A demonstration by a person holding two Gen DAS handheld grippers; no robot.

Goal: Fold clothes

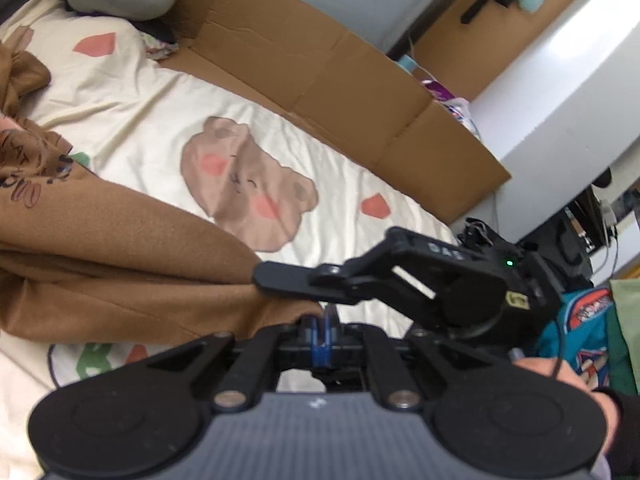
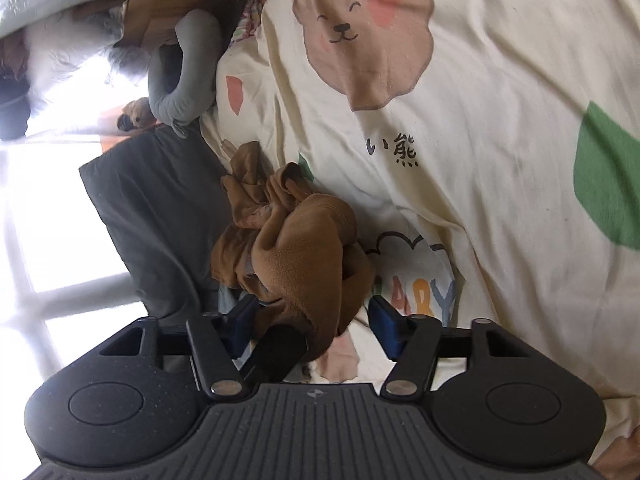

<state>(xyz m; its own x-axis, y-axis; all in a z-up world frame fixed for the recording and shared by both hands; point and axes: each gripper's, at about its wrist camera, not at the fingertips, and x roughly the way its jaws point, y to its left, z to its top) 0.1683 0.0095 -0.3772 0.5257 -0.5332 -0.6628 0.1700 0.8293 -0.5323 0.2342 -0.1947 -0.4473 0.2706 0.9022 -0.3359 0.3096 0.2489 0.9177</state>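
Brown garment (image 1: 120,256) lies rumpled across the cartoon bedsheet (image 1: 152,120) in the left wrist view, its edge pinched by the left gripper (image 1: 320,326). Right wrist view: right gripper (image 2: 314,330) jaws spread, cloth bunched between them.

A lived-in bedroom in a home is shown. A bed is covered by a cream quilt (image 1: 132,120) printed with cartoon bears (image 2: 364,32), hearts and lettering. A grey pillow (image 2: 160,216) and a grey neck cushion (image 2: 188,76) are seen at its head beside a bright window (image 2: 52,220). Flattened cardboard (image 1: 320,72) is propped along the wall, and a white cabinet (image 1: 560,80) stands nearby.
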